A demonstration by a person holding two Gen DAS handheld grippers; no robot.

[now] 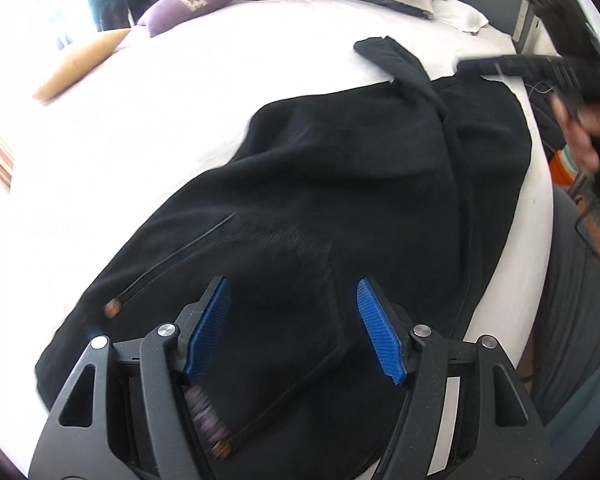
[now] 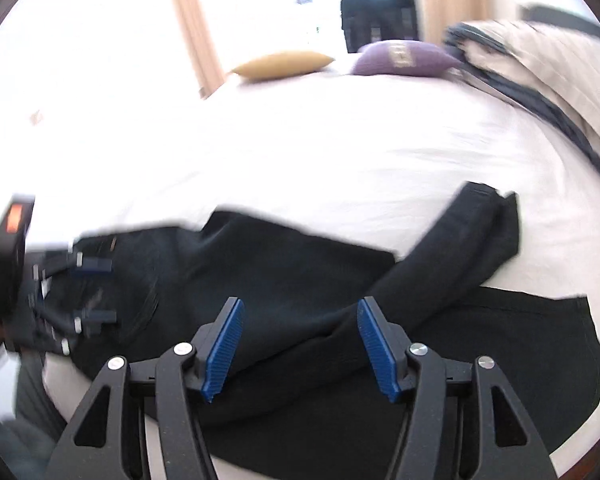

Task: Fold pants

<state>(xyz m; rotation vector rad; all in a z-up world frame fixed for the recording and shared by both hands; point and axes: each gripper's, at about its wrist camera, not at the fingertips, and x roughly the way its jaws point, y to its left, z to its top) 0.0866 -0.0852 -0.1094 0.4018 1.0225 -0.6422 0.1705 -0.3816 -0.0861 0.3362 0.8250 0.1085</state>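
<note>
Left tongs (image 1: 294,300) wide apart, empty, over pants (image 1: 340,200)

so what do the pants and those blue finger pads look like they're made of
Pants: soft matte black knit, probably fleece or jersey, since it drapes in loose folds without shine.
Blue pads on the left gripper: likely rubber or moulded plastic, given the fine ribbed, gridded texture and dull finish.
</note>
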